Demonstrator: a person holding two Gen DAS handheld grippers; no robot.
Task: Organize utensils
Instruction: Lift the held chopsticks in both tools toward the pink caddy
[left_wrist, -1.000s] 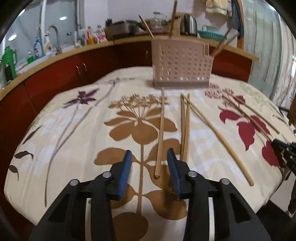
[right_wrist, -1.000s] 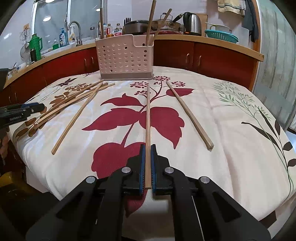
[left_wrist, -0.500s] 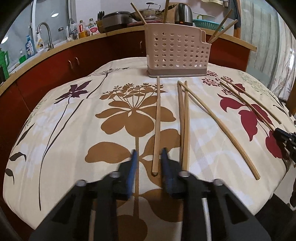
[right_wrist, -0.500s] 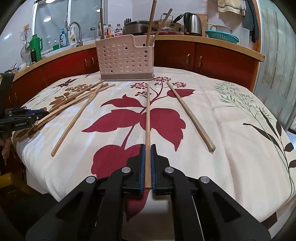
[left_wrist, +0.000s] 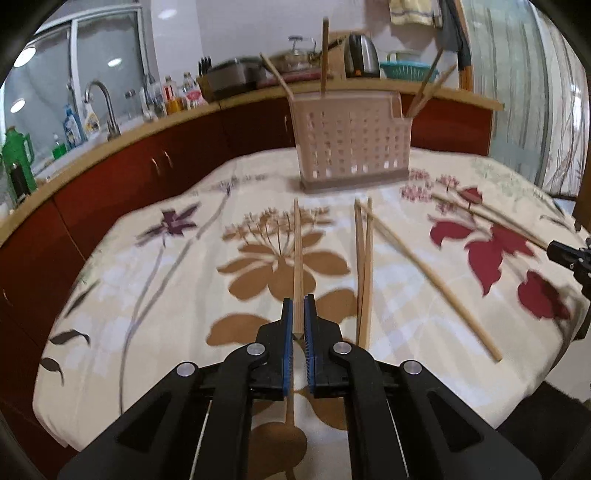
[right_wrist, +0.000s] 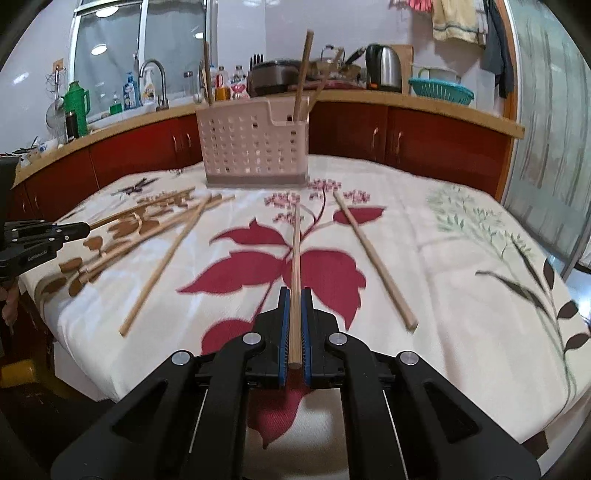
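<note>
1. Floral cloth covers the worktop; behind it run red cabinets and a kitchen counter.
2. Left hand-held gripper is clamped on a chopstick pointing toward the perforated holder.
3. Right hand-held gripper pinches another chopstick.
4. More chopsticks lie loose on the cloth; several stand in the holder.
</note>
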